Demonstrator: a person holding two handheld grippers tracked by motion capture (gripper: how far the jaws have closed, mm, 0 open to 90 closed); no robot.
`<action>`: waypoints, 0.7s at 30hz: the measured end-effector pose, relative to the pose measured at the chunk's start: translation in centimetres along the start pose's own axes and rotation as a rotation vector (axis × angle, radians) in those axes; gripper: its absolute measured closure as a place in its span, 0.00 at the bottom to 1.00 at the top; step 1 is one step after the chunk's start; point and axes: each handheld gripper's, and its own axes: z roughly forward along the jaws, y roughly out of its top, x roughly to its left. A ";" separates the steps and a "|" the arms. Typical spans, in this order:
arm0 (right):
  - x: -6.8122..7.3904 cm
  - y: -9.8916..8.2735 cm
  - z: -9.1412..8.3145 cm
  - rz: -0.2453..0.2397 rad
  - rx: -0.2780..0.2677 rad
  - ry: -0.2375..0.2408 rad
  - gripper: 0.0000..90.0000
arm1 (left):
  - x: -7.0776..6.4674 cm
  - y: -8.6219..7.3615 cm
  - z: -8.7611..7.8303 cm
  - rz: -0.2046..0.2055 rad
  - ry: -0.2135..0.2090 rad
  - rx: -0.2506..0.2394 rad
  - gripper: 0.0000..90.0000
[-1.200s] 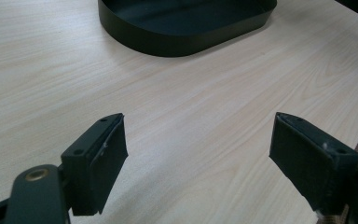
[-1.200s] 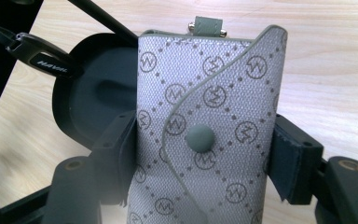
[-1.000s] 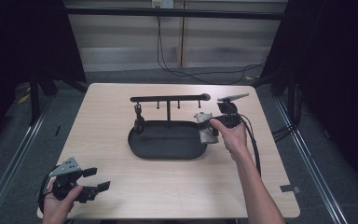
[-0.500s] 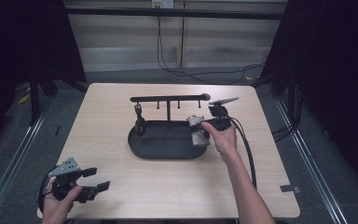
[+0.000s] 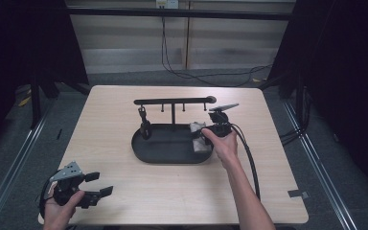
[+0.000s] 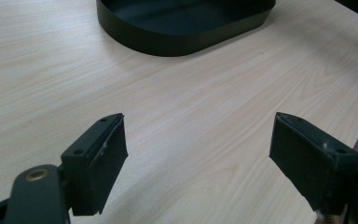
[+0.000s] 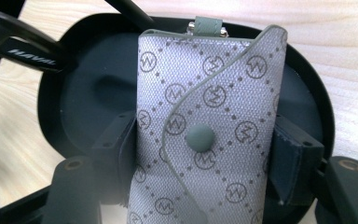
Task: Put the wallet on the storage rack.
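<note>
A grey patterned key pouch with a snap button sits between the jaws of my right gripper, which is shut on it. In the high view the pouch hangs low over the right end of the black oval tray, held by the right gripper. A black T-shaped hanger stand rises from the tray, with a dark key fob hanging at its left. My left gripper rests open near the table's front left corner, its fingers wide apart over bare wood.
The tray's front wall lies ahead of the left gripper. A cable trails from the right gripper along the person's forearm. A small dark tag lies near the table's front right edge. Dark curtains and floor cables surround the table.
The right gripper has moved left and down with the pouch, from beside the stand's right end to low over the tray. The left gripper has stayed put.
</note>
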 end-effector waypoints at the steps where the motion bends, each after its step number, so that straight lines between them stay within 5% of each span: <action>1: 0.0 0.0 0.2 0.000 0.006 -0.003 0.37 | 0.0 0.0 0.0 -0.001 0.002 -0.001 0.21; 21: 0.2 -0.4 3.2 -0.025 0.038 -0.080 0.36 | 0.0 0.0 -0.1 0.000 0.007 0.000 0.21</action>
